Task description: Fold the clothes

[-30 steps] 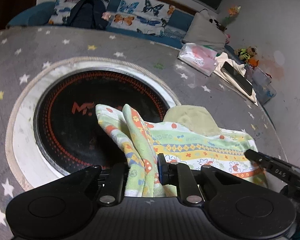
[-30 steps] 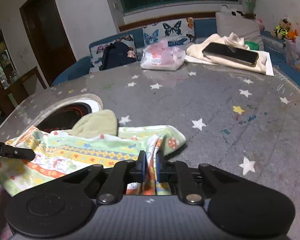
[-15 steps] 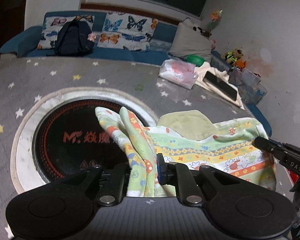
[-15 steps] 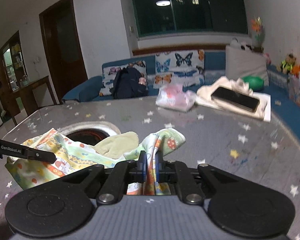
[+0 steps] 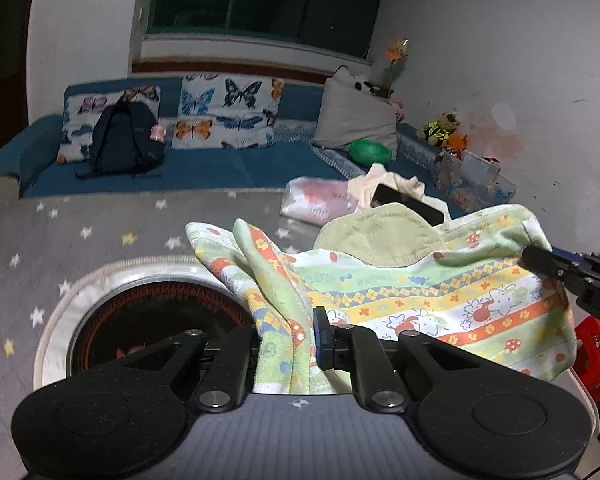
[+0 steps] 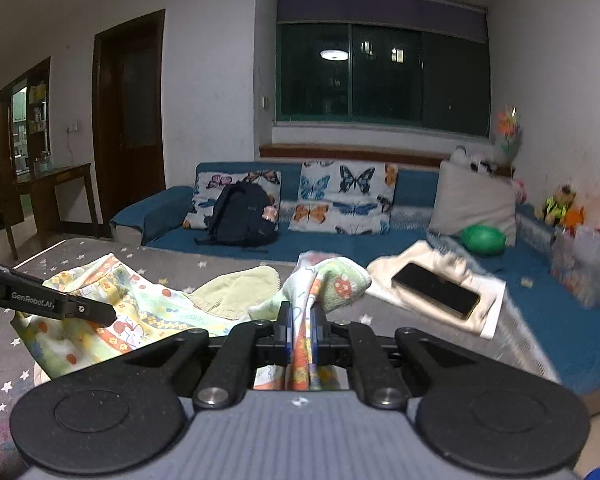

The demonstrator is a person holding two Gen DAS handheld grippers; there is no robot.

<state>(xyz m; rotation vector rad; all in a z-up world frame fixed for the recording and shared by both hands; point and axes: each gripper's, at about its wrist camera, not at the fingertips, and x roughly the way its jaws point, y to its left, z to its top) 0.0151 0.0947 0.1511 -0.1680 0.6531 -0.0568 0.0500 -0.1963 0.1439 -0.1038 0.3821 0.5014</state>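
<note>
Both hand-held grippers pinch bunched edges of the patterned garment (image 5: 420,304), left hand-held gripper (image 5: 286,340) and right hand-held gripper (image 6: 300,328) alike, their frames hiding its lower hems. Stretched between them above the surface (image 5: 100,216), it partly covers a plain green cloth (image 6: 236,288). Only the left view shows the round burner (image 5: 156,312) below-left (right view blurs the phone (image 6: 436,290)).

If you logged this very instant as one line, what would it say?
phase: lift | left hand-held gripper: shut on patterned garment | right hand-held gripper: shut on same garment, opposite end | garment: stretched between both, above starred table
</note>
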